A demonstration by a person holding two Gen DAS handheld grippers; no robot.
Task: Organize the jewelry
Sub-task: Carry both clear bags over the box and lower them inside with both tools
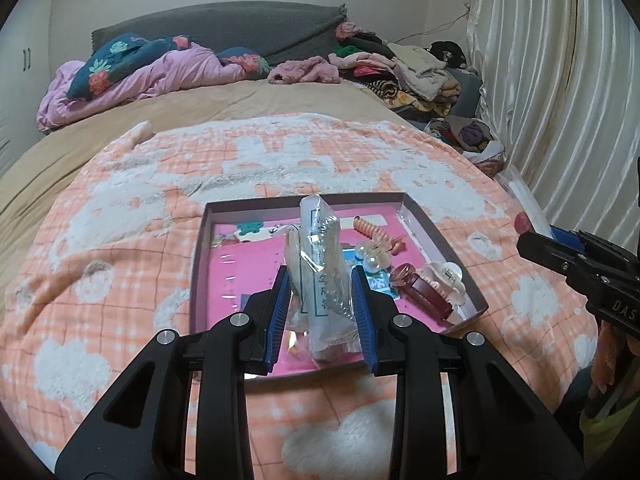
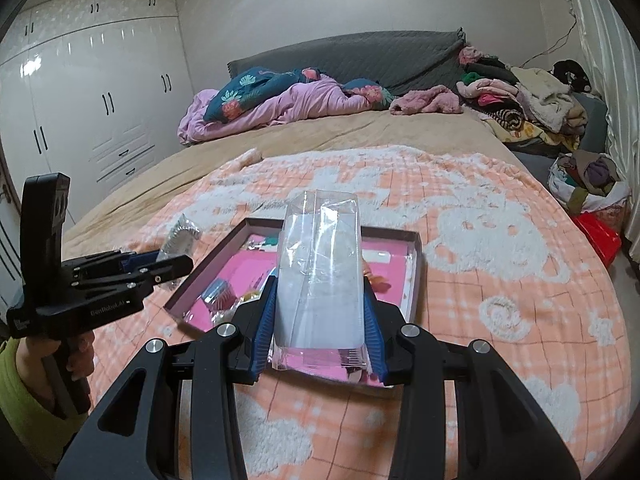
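Because the clear box (image 2: 320,280) fills the middle of the right wrist view, most of the tray (image 2: 416,272) behind it is hidden, and only blurred pink and a small blue-and-pink piece show through beside it. The right gripper (image 2: 320,300) is clamped on that box, both blue pads against its sides; the box looks empty, though its glare makes that hard to judge. In the left wrist view the left gripper (image 1: 322,292) pinches a crumpled clear bag (image 1: 320,264), upright above the tray (image 1: 200,264). A silvery chain shows inside the bag along with white printed paper; the print is too small to read. The bag's bottom end is lost against the pink tray floor. At the tray's right side lie a coiled orange hair tie (image 1: 370,230), a pearl clip (image 1: 372,258), a dark red clip (image 1: 420,290) and a cream claw clip (image 1: 448,278). The tray sits on an orange checked blanket (image 1: 120,240).
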